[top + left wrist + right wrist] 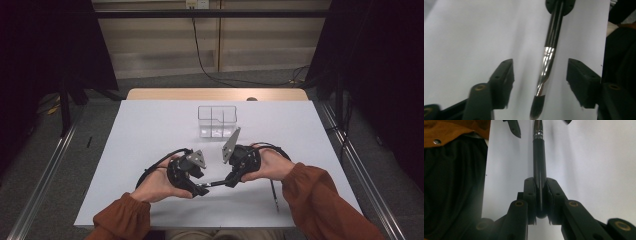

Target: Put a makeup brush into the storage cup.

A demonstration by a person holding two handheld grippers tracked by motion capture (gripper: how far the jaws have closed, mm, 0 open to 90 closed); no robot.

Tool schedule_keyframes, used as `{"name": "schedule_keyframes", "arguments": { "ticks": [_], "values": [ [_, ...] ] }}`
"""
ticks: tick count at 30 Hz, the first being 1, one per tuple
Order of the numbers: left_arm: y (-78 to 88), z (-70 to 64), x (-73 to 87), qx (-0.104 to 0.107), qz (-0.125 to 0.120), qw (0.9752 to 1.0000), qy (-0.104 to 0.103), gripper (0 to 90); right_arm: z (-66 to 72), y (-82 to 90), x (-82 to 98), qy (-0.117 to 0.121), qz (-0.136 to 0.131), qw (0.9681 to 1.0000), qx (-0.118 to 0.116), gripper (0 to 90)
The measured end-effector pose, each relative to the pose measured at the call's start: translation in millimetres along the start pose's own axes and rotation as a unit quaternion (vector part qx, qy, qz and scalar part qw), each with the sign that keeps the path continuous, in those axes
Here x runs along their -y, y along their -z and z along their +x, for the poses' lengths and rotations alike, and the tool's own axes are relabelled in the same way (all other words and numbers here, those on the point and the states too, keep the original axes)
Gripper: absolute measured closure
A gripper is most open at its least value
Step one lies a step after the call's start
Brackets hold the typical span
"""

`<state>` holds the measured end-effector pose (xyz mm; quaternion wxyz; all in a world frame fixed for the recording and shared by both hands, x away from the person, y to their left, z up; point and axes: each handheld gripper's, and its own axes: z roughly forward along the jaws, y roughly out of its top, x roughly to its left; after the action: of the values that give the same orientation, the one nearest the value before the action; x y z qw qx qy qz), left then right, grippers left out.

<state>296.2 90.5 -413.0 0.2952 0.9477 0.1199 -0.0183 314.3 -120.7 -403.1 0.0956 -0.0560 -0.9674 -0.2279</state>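
A makeup brush point(216, 184) with a black handle point(539, 157), a shiny metal ferrule point(549, 57) and dark bristles hangs level just above the white table point(150, 130), between the two grippers. My right gripper point(540, 195) is shut on the end of the handle, its pads pressed on both sides. My left gripper point(540, 75) is open around the ferrule and bristle end, with gaps between the brush and both pads point(504, 75). In the high view the left gripper point(200, 189) and the right gripper point(231, 181) face each other near the table's front.
A clear plastic organiser point(217, 121) with compartments stands past the grippers at the table's middle. A thin dark stick-like tool point(274, 192) lies on the table under the right forearm. Orange sleeves point(320, 195) come in from the front edge.
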Motion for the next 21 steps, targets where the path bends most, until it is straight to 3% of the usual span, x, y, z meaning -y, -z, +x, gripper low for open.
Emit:
{"name": "schedule_keyframes", "arguments": {
  "ticks": [3,7,14,19,21],
  "values": [
    [3.5,-1.6,4.0,-0.028,-0.014,0.9992,0.025,26.7,-0.1,2.0,4.2,-0.016,-0.005,0.9999,-0.005,79.8],
    [5.1,-11.0,7.3,-0.045,-0.028,0.9984,0.022,19.1,-0.5,5.9,12.5,-0.026,-0.025,0.9993,0.005,79.8],
    [7.8,0.6,20.2,-0.048,-0.057,0.9953,0.062,7.6,1.4,12.7,24.5,-0.045,-0.047,0.9976,0.022,79.8],
    [10.5,2.9,28.3,-0.074,-0.077,0.9899,0.093,6.0,-0.1,14.7,34.2,-0.061,-0.065,0.9956,0.027,79.7],
    [13.4,4.2,31.5,-0.076,-0.080,0.9893,0.096,5.7,0.5,15.1,37.4,-0.070,-0.071,0.9944,0.036,79.7]
  ]
}}
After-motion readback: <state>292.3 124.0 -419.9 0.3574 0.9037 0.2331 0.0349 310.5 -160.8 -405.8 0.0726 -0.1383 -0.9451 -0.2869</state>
